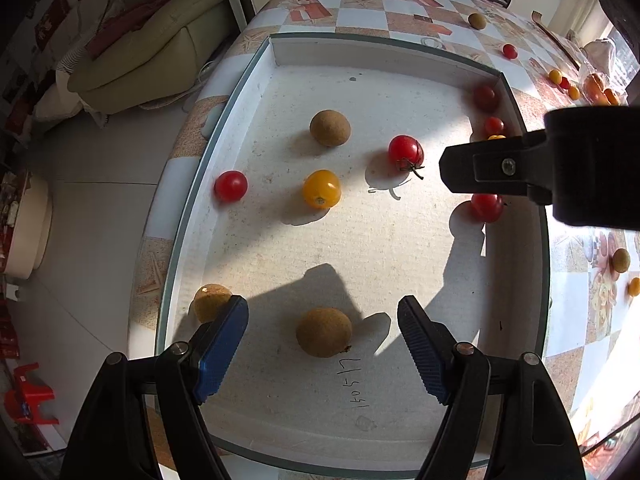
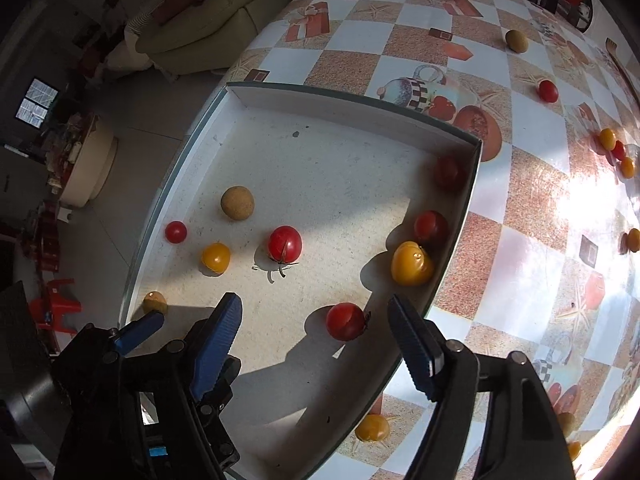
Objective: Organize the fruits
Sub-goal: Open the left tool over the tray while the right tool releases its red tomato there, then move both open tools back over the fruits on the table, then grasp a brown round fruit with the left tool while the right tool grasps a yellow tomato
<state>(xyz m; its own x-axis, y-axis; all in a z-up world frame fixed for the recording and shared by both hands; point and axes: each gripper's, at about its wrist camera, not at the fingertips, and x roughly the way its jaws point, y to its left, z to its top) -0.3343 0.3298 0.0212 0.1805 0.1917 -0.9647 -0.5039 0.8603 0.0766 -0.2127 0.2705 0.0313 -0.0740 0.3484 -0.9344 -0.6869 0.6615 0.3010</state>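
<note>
A shallow white tray (image 1: 384, 56) (image 2: 352, 108) on the checkered table holds several fruits. My left gripper (image 1: 322, 308) is open over the tray's near end, with a brown longan (image 1: 324, 332) lying between its blue fingers. My right gripper (image 2: 314, 310) is open above the tray's right side, with a red tomato (image 2: 345, 321) between its fingers; the gripper shows from the side in the left wrist view (image 1: 452, 168). The tray also holds a stemmed red tomato (image 1: 405, 151) (image 2: 285, 243), a yellow tomato (image 1: 321, 189) (image 2: 215, 257), another longan (image 1: 330, 128) (image 2: 237, 203) and a small red tomato (image 1: 231, 186) (image 2: 176, 232).
A large yellow tomato (image 2: 411, 264) and two red tomatoes (image 2: 430, 226) lie against the tray's right wall. Loose fruits lie on the table: a longan (image 2: 516, 41), a red tomato (image 2: 548, 91), a yellow tomato (image 2: 372, 428), a cluster (image 2: 616, 150). The table edge drops to the floor and a sofa (image 1: 152, 40) at left.
</note>
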